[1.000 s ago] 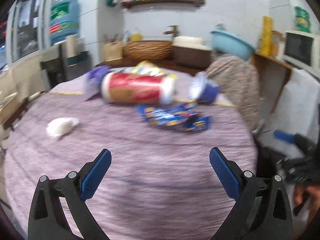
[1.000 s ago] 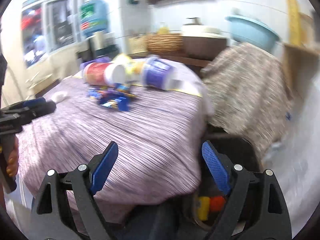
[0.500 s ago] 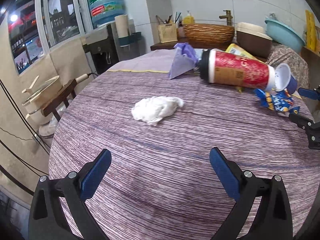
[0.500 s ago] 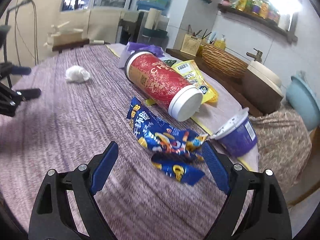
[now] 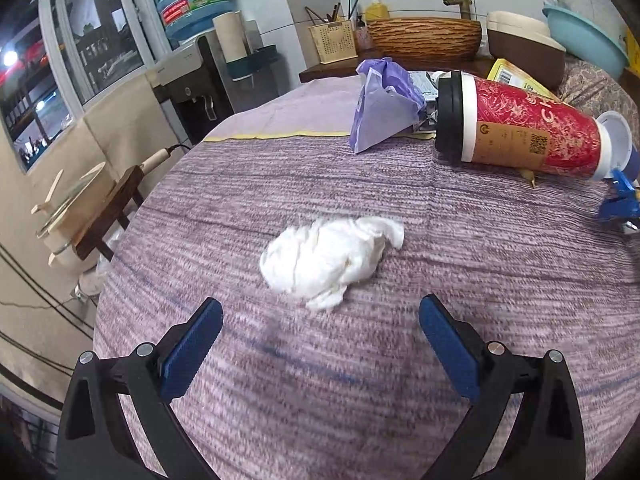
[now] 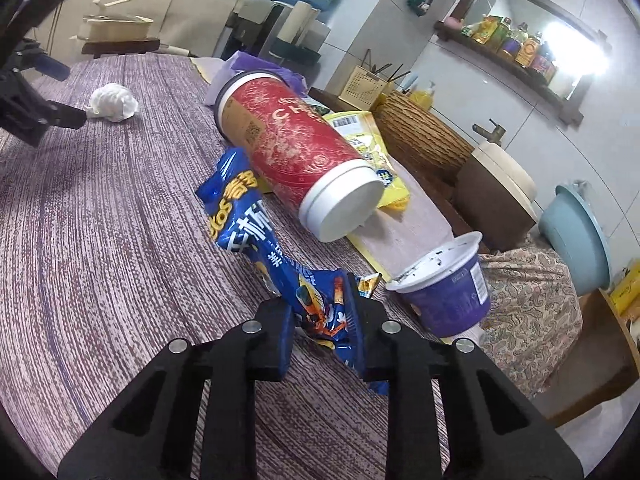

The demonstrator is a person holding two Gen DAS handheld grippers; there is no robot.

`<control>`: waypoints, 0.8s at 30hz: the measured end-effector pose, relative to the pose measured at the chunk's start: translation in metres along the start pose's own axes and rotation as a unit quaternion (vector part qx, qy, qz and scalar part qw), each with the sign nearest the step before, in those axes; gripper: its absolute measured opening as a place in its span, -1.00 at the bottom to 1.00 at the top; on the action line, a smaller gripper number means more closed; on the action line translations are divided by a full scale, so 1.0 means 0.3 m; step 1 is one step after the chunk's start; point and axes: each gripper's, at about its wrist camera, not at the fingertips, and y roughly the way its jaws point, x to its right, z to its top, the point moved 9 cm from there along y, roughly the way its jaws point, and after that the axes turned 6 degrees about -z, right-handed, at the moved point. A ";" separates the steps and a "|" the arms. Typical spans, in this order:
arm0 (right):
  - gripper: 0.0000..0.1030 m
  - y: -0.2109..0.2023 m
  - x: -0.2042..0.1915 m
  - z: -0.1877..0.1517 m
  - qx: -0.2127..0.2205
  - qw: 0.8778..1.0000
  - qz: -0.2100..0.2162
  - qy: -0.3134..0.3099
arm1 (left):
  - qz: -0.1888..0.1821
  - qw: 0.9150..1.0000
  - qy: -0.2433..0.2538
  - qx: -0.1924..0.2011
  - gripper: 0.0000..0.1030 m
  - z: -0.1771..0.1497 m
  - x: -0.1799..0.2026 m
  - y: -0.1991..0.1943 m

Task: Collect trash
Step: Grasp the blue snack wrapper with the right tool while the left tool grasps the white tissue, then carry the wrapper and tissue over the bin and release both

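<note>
A crumpled white tissue (image 5: pixel 328 256) lies on the purple-clothed table (image 5: pixel 280 392). My left gripper (image 5: pixel 320 308) is open, and the tissue sits just ahead of its fingertips, apart from both pads. The right wrist view shows that left gripper (image 6: pixel 60 94) beside the same tissue (image 6: pixel 114 102). A blue snack wrapper (image 6: pixel 244 216) lies in front of a toppled red cup (image 6: pixel 292 144). My right gripper (image 6: pixel 320 312) is closing, and its pads pinch the near end of the wrapper.
A purple yogurt tub (image 6: pixel 448 292) lies tipped just right of my right gripper. A yellow packet (image 6: pixel 368 140) sits behind the red cup and a purple bag (image 5: pixel 384 108) at the table's far side. A wooden stool (image 5: pixel 108 204) stands off the left edge.
The left gripper swung left and closed in on the tissue. The right gripper came over the table to the blue wrapper, and its jaws went from wide open to pinching it.
</note>
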 end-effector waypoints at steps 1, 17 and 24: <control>-0.57 -0.010 0.012 -0.005 0.002 1.000 0.001 0.005 | 0.002 1.000 0.001 -0.001 0.89 0.008 0.001 0.010; -0.60 -0.142 0.082 -0.041 0.022 0.997 0.030 0.074 | -0.006 0.999 -0.043 -0.030 -0.22 0.046 -0.030 0.108; -0.60 -0.193 0.088 -0.041 0.035 0.994 0.045 0.098 | -0.023 0.997 -0.079 0.003 -0.35 0.029 -0.055 0.030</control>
